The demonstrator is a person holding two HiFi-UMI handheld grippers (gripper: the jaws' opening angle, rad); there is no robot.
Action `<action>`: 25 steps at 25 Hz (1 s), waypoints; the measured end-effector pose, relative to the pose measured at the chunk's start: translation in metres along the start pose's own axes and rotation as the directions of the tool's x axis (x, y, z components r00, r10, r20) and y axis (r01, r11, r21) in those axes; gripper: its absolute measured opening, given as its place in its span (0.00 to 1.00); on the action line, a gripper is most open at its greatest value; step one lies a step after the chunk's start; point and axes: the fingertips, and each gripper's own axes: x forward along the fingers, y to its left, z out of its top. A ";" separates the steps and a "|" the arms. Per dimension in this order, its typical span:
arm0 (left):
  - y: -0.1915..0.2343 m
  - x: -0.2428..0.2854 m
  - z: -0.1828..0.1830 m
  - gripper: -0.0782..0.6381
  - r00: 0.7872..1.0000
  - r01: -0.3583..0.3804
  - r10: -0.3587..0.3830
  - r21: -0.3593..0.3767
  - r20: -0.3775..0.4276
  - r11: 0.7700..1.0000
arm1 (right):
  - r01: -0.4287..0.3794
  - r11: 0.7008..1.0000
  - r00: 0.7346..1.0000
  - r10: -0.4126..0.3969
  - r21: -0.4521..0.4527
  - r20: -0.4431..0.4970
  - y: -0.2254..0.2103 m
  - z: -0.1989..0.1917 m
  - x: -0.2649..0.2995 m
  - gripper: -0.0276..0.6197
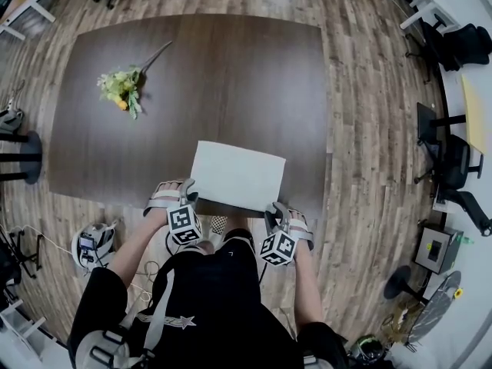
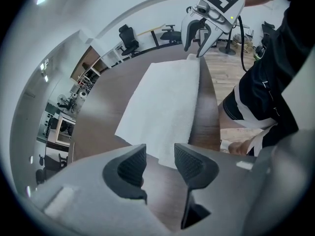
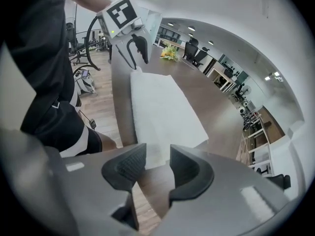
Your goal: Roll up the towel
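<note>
A white towel (image 1: 237, 177) lies flat and unrolled at the near edge of the dark wooden table (image 1: 231, 68). My left gripper (image 1: 186, 193) hangs over the towel's near left corner and my right gripper (image 1: 275, 215) over its near right corner. In the left gripper view, the left gripper (image 2: 160, 162) stands open with only bare tabletop between its pads, and the towel (image 2: 167, 107) begins just beyond them. The right gripper (image 3: 157, 163) is open too, nothing between its pads, with the towel (image 3: 162, 109) just past the tips. Each gripper shows at the towel's far corner in the other's view.
A bunch of yellow flowers (image 1: 121, 88) lies on the table's far left. A person in black stands at the near edge. Office chairs (image 1: 453, 167) and desks stand to the right. A small white device (image 1: 94, 244) with cables sits on the floor at the left.
</note>
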 end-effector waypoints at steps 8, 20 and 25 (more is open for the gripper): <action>-0.027 0.002 -0.004 0.37 0.999 0.050 -0.050 0.009 -0.013 0.999 | -0.043 0.999 0.999 0.043 -0.011 -0.007 0.022 -0.004 0.003 0.28; -0.025 0.021 -0.007 0.30 0.996 0.069 -0.066 0.036 -0.067 0.997 | -0.080 0.996 0.997 0.080 -0.033 -0.025 0.013 -0.013 0.020 0.25; -0.023 0.021 -0.008 0.28 0.995 0.070 -0.067 0.043 -0.077 0.997 | -0.088 0.995 0.996 0.087 -0.050 -0.026 0.010 -0.011 0.021 0.22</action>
